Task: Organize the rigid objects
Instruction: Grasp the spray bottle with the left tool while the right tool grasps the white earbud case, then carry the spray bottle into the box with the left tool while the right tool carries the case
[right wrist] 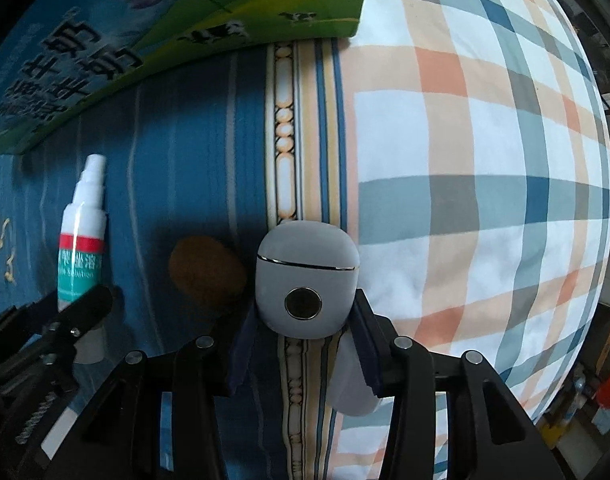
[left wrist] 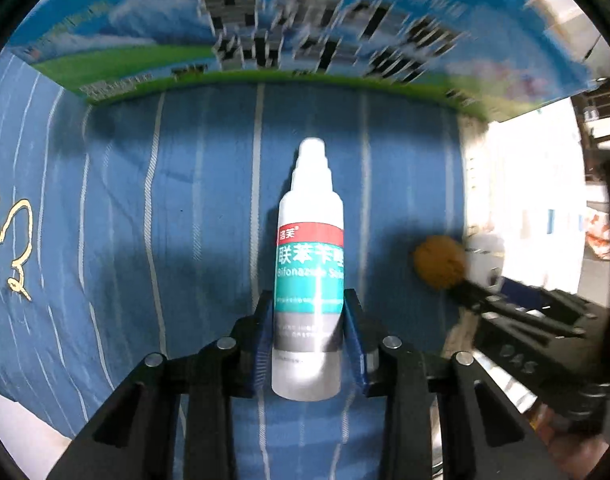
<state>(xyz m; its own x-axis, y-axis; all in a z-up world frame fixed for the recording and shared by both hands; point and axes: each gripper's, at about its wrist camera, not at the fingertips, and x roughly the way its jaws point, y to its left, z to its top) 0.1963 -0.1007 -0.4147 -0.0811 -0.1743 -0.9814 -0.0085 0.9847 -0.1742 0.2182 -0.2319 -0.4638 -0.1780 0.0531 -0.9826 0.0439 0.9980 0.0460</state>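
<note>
My left gripper (left wrist: 309, 312) is shut on a white spray bottle (left wrist: 309, 264) with a red and teal label, cap pointing away, held over blue striped bedding (left wrist: 145, 220). My right gripper (right wrist: 303, 320) is shut on a grey rounded case (right wrist: 307, 276) with a round dark button, above the bedding. In the right wrist view the bottle (right wrist: 83, 232) and the left gripper (right wrist: 71, 322) show at the left. A brown round object (right wrist: 207, 272) lies on the bedding between the two grippers; it also shows in the left wrist view (left wrist: 439, 262).
A blue and green printed carton (left wrist: 265, 40) stands at the far side of the bedding; it is at the upper left in the right wrist view (right wrist: 145, 32). A plaid pillow or quilt (right wrist: 485, 200) lies to the right. The right gripper (left wrist: 525, 312) shows at the right of the left wrist view.
</note>
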